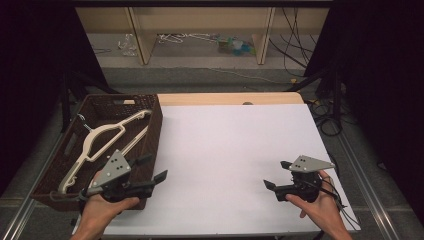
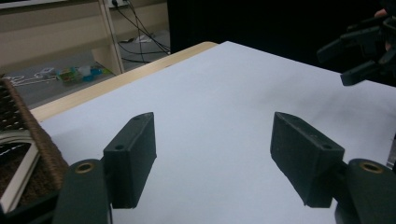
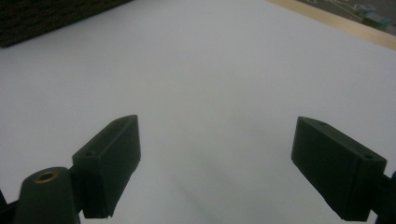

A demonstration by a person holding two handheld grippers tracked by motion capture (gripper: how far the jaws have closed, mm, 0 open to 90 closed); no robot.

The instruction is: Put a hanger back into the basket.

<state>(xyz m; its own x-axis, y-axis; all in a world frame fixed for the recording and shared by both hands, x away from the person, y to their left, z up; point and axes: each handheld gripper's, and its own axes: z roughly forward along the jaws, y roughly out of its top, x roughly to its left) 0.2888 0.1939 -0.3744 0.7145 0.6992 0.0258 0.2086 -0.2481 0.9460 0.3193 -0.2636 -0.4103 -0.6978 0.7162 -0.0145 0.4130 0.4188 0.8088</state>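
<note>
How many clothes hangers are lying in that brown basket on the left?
1 that I can make out: a cream hanger lying diagonally in the woven basket at the table's left edge. Another beneath it could be hidden.

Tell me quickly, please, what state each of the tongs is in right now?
Left tongs: open, holding nothing, beside the basket.
Right tongs: open, holding nothing, over the white sheet.
</note>
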